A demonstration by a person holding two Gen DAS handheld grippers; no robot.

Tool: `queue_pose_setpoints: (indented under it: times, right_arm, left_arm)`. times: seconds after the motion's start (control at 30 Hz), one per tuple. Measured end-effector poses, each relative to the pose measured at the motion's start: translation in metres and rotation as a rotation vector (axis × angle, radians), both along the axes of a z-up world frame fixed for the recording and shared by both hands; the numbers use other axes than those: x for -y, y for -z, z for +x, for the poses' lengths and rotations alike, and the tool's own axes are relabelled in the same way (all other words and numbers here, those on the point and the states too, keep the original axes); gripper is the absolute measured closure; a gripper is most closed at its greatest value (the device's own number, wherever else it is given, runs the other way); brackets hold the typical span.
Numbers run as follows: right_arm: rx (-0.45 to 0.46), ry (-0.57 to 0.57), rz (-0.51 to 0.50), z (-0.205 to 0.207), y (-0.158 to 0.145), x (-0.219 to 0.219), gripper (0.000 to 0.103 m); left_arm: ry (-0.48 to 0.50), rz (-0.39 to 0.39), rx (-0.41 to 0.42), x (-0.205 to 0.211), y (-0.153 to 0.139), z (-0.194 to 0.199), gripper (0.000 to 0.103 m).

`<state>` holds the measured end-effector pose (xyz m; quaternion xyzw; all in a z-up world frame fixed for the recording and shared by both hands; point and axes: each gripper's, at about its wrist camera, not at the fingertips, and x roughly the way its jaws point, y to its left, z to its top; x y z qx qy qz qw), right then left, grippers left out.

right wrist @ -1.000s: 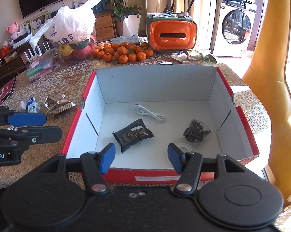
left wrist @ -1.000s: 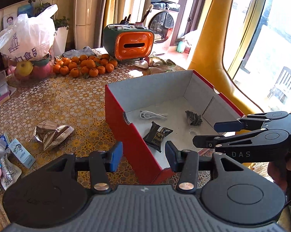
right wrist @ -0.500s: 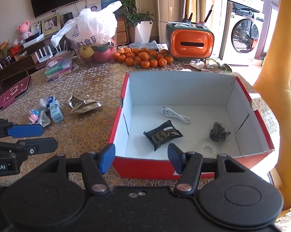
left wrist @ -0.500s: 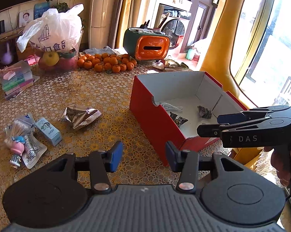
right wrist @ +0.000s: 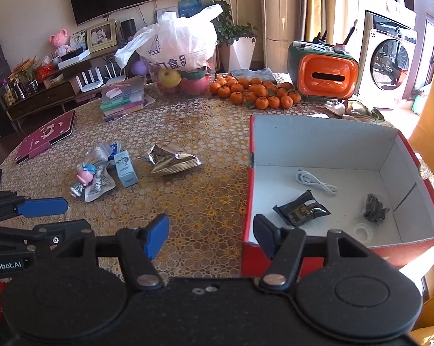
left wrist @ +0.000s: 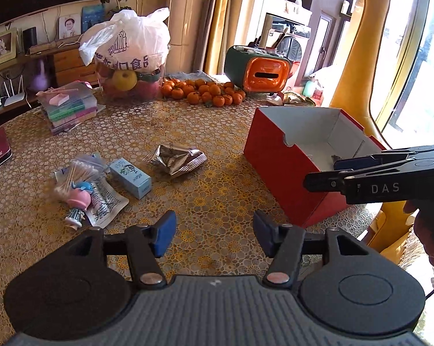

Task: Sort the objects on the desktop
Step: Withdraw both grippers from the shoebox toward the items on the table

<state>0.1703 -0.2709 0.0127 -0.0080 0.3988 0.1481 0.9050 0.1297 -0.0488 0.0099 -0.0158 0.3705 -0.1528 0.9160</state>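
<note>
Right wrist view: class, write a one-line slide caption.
Open right claw hovers beside red box holding cable and black packet; silver wrapper waits outside.

Counter (right wrist: 205,144): gold-brown cloth w/ honeycomb circle pattern. Cardboard box (right wrist: 326,144): red outside, white inside. Crumpled foil snack bag (right wrist: 170,160): silver. Small carton (right wrist: 126,168): pale blue w/ print. Toy figure (right wrist: 84,177): pink w/ blue top. Flat sachet (right wrist: 302,208) in box: black w/ gold print. Coiled cable (right wrist: 315,182): white. Tangerines (right wrist: 254,90): orange. Both tongs' pads (left wrist: 165,232): blue on black.
</note>
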Motion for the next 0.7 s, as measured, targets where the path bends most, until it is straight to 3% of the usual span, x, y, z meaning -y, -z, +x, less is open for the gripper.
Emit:
queue_pose_setpoints:
  times: [0.13,0.2,0.33,0.4,0.63,0.7]
  right_arm:
    - [0.012,-0.025,-0.014,0.000,0.002,-0.019,0.036]
    - [0.010,-0.029,-0.010,0.001,0.003,-0.027,0.035]
    - [-0.001,-0.042,0.002,0.007,0.006,-0.042,0.033]
    - [0.002,-0.049,0.004,0.010,0.007,-0.049,0.032]
    - [-0.019,-0.044,0.007,0.023,0.012,-0.070,0.031]
    - [-0.013,-0.044,0.004,0.026,0.014,-0.075,0.031]
  left_arm:
    - [-0.013,0.011,0.000,-0.016,0.006,-0.004,0.035]
    - [-0.021,0.013,-0.001,-0.024,0.009,-0.006,0.027]
    - [-0.042,0.019,-0.004,-0.039,0.015,-0.006,0.024]
    - [-0.051,0.016,-0.009,-0.046,0.018,-0.006,0.018]
    - [-0.099,0.022,-0.020,-0.070,0.033,-0.002,0.016]
    - [-0.114,0.026,-0.012,-0.075,0.036,-0.002,0.007]
